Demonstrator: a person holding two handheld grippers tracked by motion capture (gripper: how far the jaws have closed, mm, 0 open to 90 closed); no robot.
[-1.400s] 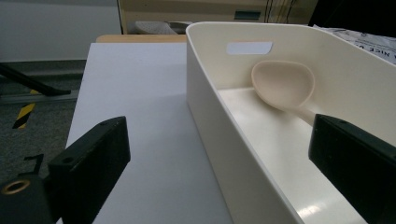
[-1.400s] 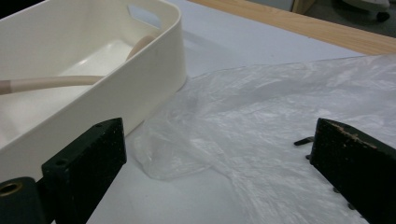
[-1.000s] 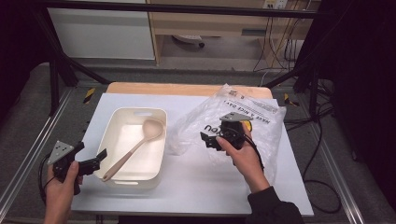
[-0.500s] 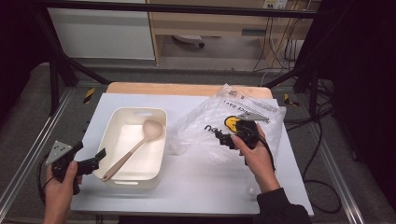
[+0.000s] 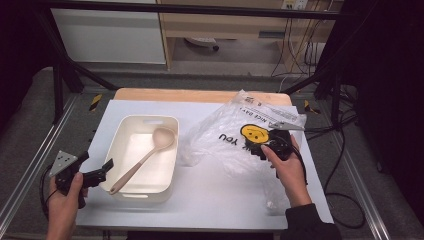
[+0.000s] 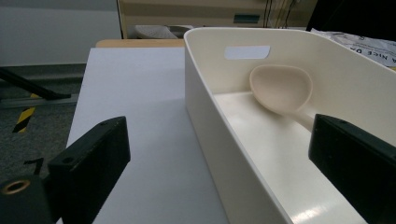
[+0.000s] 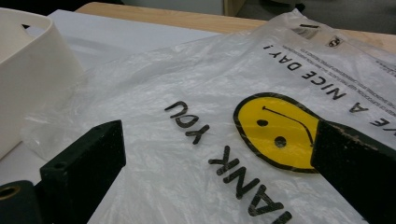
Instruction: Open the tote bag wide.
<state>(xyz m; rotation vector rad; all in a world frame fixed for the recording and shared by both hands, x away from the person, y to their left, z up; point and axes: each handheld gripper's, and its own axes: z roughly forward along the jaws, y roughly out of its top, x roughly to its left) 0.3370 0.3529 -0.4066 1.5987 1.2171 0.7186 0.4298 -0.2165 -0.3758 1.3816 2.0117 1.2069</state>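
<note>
A: Starting at the right gripper [image 5: 261, 148], lower right of centre in the high view: jaws spread wide, nothing between them. It sits over the plastic bag [image 5: 235, 140], above the yellow smiley print [image 7: 275, 133] and the "THANK YOU" lettering.

B: Contact with the bag?

A: Cannot tell; the right gripper view shows the film passing under both jaws. The bag lies crumpled across the right half of the tabletop [image 5: 210, 195], its left edge just beside the cream bin [image 5: 167, 150].

B: Left gripper?

A: The left gripper [image 5: 99, 172] is at the lower left of the high view, also wide open and holding nothing. In the left gripper view its jaws straddle the bin's near wall [image 6: 219, 154], one outside over the tabletop, one inside.

B: Contents of the bin?

A: One cream spoon [image 5: 145, 157], bowl toward the upper right corner, handle running down to the lower left rim.
</note>
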